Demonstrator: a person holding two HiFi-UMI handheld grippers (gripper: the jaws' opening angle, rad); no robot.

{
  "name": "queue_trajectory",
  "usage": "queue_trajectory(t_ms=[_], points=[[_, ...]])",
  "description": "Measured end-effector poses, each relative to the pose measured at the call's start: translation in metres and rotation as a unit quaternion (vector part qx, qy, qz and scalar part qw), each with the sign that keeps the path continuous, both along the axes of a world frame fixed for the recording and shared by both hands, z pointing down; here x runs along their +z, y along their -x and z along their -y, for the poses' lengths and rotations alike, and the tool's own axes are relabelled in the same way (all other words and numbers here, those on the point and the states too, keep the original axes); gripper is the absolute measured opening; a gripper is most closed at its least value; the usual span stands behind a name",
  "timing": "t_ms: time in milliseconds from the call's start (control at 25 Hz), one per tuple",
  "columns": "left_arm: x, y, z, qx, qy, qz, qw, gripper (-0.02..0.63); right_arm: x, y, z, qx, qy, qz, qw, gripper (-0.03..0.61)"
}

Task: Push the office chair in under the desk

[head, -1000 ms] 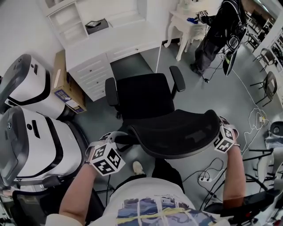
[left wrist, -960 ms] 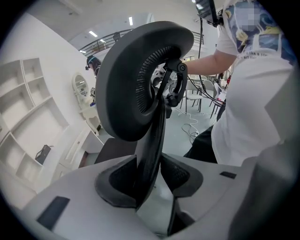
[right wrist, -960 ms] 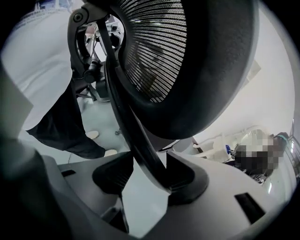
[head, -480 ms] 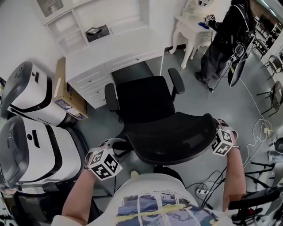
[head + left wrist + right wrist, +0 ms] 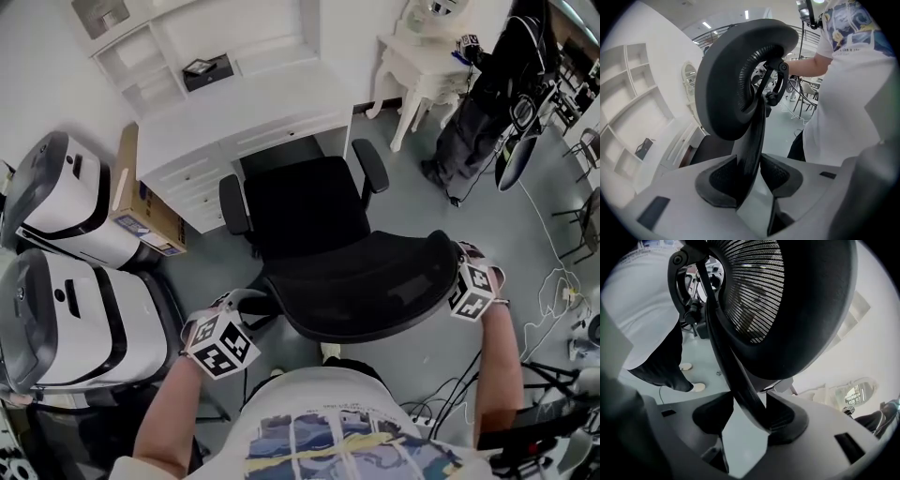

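**Item 1, office chair (image 5: 305, 206).** Black, mesh backrest (image 5: 361, 286), two armrests. It stood on the grey floor facing the desk (image 5: 244, 103). The front of its seat was at the mouth of the knee opening, and both armrests were outside it. The backrest leaned toward you, between your two hands.

**Item 2, left gripper (image 5: 246, 302).** You held it at the backrest's left edge. In the left gripper view, the left gripper (image 5: 752, 176) had its jaws closed on the dark frame bar of the backrest (image 5: 740, 79), one pad on each side of the bar.

**Item 3, right gripper (image 5: 461, 253).** You held it at the backrest's right edge. In the right gripper view, the right gripper (image 5: 750, 418) also had the frame bar between its pads. The bar ran on a slant, hard against one pad and across the corner of the other. The mesh of the backrest (image 5: 787, 301) filled the view above.

**Item 4, desk.** White, with drawers on its left side and a shelf unit (image 5: 141, 56) on top. A small dark object (image 5: 206, 67) lay on it.

**Item 5, surroundings.**
- A cardboard box (image 5: 141, 202) stood just beside the drawers.
- Two large white machines (image 5: 66, 187) were at your left.
- A small white table (image 5: 422, 61) was at far right, with a person in dark clothes (image 5: 487, 103) beside it.
- Cables (image 5: 553, 291) lay on the floor at right.
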State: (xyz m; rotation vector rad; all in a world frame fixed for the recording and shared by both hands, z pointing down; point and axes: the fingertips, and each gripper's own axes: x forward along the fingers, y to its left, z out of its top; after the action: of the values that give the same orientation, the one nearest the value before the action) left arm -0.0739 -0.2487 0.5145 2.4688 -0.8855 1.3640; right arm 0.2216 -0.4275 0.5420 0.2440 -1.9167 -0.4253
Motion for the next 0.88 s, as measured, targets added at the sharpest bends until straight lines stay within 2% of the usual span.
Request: queue_trajectory(t_ms=[360, 880], points=[[0.002, -0.003, 0.041, -0.019, -0.007, 0.002, 0.9998, 0.169, 0.002, 0.005, 0.055, -0.016, -0.002, 0.000, 1.000, 0.235], [0.003, 0.010, 0.095, -0.037, -0.004, 0.007, 0.9993, 0.169, 0.002, 0.024, 0.116, -0.032, -0.010, 0.015, 0.999, 0.236]])
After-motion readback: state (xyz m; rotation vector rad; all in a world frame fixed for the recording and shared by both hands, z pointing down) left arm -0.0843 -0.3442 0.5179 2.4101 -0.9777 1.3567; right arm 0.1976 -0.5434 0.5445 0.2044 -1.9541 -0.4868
